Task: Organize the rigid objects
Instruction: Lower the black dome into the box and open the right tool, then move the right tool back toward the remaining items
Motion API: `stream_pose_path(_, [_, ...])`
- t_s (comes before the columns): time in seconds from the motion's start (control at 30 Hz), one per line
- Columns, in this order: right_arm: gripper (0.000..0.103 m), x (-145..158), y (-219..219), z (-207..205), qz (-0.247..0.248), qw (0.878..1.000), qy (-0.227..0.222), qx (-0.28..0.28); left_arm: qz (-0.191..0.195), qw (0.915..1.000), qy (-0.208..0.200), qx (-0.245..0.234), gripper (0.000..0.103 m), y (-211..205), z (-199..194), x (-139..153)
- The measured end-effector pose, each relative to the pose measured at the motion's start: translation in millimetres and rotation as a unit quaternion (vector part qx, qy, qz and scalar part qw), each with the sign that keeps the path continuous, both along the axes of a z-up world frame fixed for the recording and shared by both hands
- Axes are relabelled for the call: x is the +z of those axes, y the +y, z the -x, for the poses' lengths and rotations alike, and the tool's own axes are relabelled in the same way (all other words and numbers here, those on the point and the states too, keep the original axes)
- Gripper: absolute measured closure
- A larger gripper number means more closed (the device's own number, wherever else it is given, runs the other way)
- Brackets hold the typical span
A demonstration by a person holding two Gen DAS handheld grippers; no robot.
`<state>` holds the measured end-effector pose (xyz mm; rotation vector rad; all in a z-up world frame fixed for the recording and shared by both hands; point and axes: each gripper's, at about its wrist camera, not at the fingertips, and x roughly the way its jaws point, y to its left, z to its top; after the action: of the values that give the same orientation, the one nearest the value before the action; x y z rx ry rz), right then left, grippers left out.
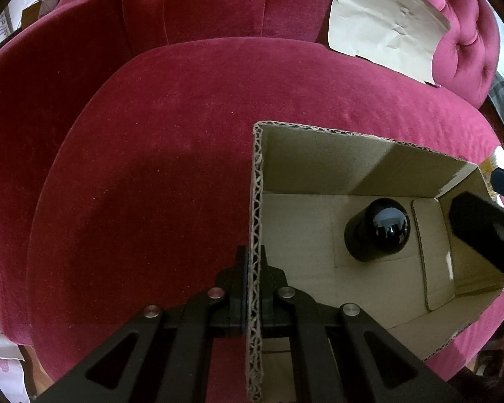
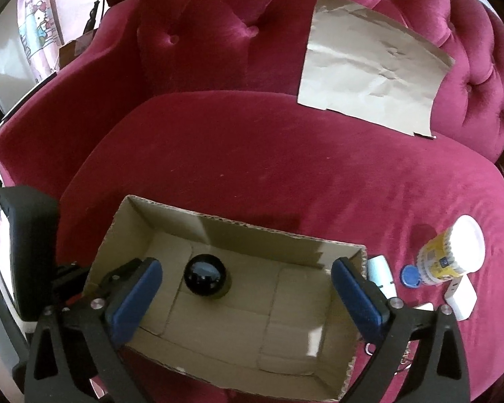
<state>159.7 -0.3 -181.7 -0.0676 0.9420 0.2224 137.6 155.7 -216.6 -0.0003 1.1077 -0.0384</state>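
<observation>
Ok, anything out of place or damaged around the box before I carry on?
Only the cardboard box itself: it has no top flaps, and its rim is rough, torn corrugation. The black cylinder stands upright inside, and nothing looks spilled.

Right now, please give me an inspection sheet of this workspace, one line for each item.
Surface: crimson velvet sofa seat, bare in the middle.
Job's things: open cardboard box on the seat; black round-topped object stands inside it.
Clutter: yellow-labelled tub, blue cap and small white items right of the box; creased brown paper against the backrest.
Grippers: left tool shut on the box wall; right tool open above the box, nothing between its pads.
Cables: nothing seen on the seat.
Surroundings: cartoon-print fabric behind the sofa.
</observation>
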Motion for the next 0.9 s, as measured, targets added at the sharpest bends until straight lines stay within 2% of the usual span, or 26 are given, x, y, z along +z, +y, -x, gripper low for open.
stream_pose_path(0.53, [0.0, 26, -56, 13, 0.005, 0.999, -0.021, -0.04, -0.004, 1.0, 0.0, 0.003, 0.1, -1, 0, 0])
stream_pose_path(0.9, [0.0, 28, -92, 19, 0.018, 0.998, -0.022, -0.057, -0.005, 1.0, 0.0, 0.003, 0.099, -1, -2, 0])
